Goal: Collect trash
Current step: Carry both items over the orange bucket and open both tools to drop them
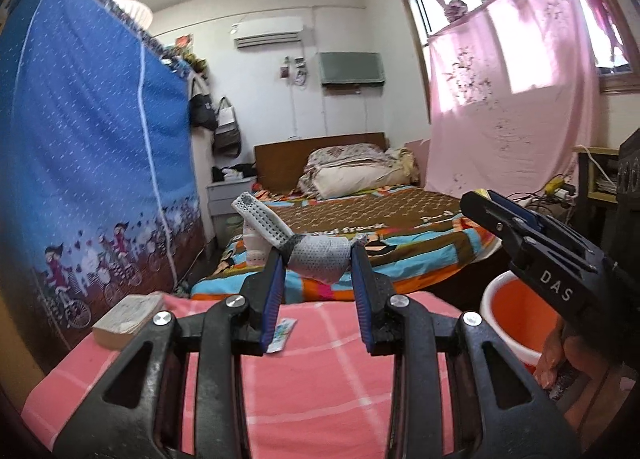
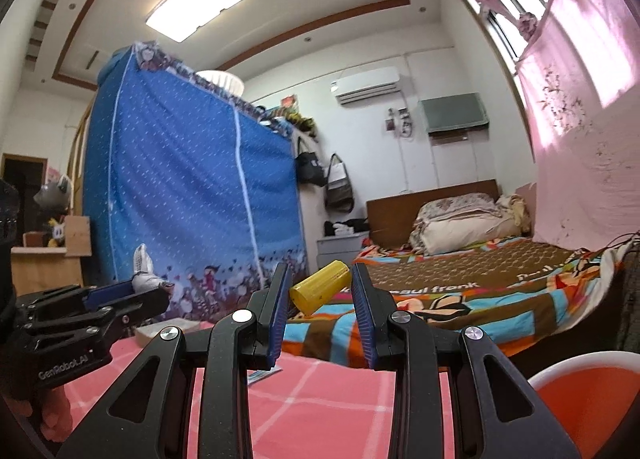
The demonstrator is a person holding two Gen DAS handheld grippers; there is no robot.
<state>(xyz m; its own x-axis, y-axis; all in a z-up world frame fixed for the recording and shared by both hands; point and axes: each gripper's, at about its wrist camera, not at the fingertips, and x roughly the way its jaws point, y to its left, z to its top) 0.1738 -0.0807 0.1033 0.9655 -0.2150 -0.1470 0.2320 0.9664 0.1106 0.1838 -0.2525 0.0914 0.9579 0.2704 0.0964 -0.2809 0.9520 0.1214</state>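
Observation:
My left gripper (image 1: pixel 317 259) is shut on a twisted grey-white perforated wrapper (image 1: pixel 316 255) and holds it above the pink checked tablecloth (image 1: pixel 312 387). It also shows in the right wrist view (image 2: pixel 146 277), where the wrapper (image 2: pixel 143 265) sticks up from it. My right gripper (image 2: pixel 320 279) is shut on a yellow cylindrical tube (image 2: pixel 320 287), held in the air; it appears in the left wrist view (image 1: pixel 490 199) above an orange bucket (image 1: pixel 516 319) with a white rim. A small printed sachet (image 1: pixel 282 335) lies on the cloth.
A thick worn book (image 1: pixel 128 319) lies at the table's left edge. The bucket (image 2: pixel 588 399) stands right of the table. Beyond are a bed with a colourful blanket (image 1: pixel 400 235), a blue fabric wardrobe (image 1: pixel 88 163) on the left and a pink curtain (image 1: pixel 508 107).

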